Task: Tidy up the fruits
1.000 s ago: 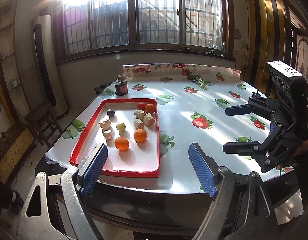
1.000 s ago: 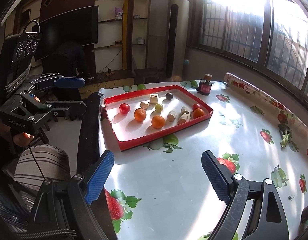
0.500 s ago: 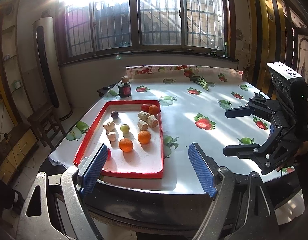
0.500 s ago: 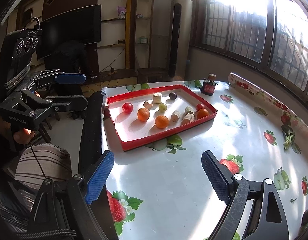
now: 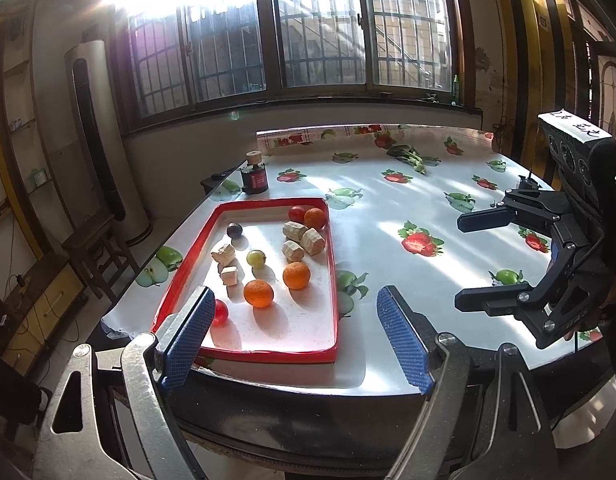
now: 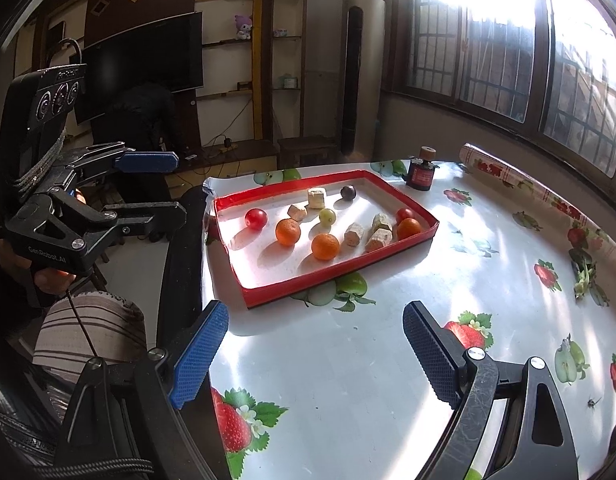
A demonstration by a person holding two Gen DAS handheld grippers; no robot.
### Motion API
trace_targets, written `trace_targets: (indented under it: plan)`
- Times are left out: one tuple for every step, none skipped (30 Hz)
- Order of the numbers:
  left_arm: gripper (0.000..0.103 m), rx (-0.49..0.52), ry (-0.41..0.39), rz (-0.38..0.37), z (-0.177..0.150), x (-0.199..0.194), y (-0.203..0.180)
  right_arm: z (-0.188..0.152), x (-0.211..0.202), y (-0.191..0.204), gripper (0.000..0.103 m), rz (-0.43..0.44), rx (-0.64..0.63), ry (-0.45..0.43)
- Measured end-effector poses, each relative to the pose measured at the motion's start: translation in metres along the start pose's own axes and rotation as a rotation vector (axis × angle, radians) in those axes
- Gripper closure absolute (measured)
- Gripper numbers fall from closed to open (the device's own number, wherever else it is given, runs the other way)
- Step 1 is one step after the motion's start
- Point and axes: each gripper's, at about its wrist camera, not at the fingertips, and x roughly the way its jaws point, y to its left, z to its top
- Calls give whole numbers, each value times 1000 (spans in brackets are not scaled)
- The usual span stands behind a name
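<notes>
Nearest the left gripper, jaws spread and empty, a small red fruit sits at the near end of the red tray, with oranges, grapes and beige chunks beyond. Off to the side, the right gripper hangs parted over the tablecloth. Round fruit may roll away if nudged by one finger first.

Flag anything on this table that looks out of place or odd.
A wilted green leafy sprig lies loose on the fruit-print tablecloth, apart from the red tray. Pale chunks sit in the tray among the whole fruits. Nothing is spilled.
</notes>
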Motion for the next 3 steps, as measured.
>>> trace_targets:
  plan:
    - [20, -1, 7, -6, 2, 2, -1, -1, 1, -1, 13, 1, 4, 3]
    - [20, -3, 13, -12, 2, 4, -2, -2, 3, -3, 13, 0, 10, 7]
    - [20, -4, 22, -22, 3, 7, -4, -3, 4, -5, 13, -3, 21, 11]
